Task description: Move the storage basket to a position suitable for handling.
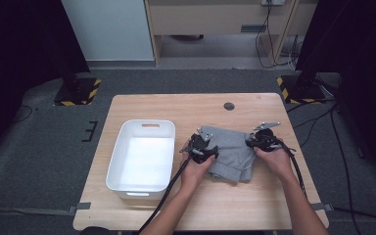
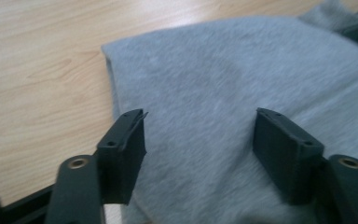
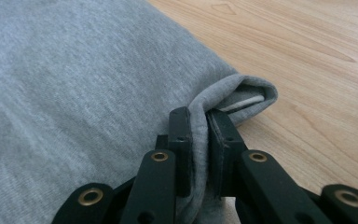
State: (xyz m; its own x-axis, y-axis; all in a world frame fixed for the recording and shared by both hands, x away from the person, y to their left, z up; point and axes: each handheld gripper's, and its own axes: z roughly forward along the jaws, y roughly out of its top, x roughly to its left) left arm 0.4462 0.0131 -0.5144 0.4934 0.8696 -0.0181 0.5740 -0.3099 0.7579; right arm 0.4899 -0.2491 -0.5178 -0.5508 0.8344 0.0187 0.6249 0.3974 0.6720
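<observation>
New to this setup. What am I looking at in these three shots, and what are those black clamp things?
No robot: a person holds a two-jaw tool in each hand. The high view looks down on the wooden table; the other two cameras ride on the tools and look along their jaws. On the table lie a folded grey garment and a white bin. The right gripper pinches a fold at the garment's edge. The left gripper has its jaws apart over the cloth, not pressing it.
</observation>
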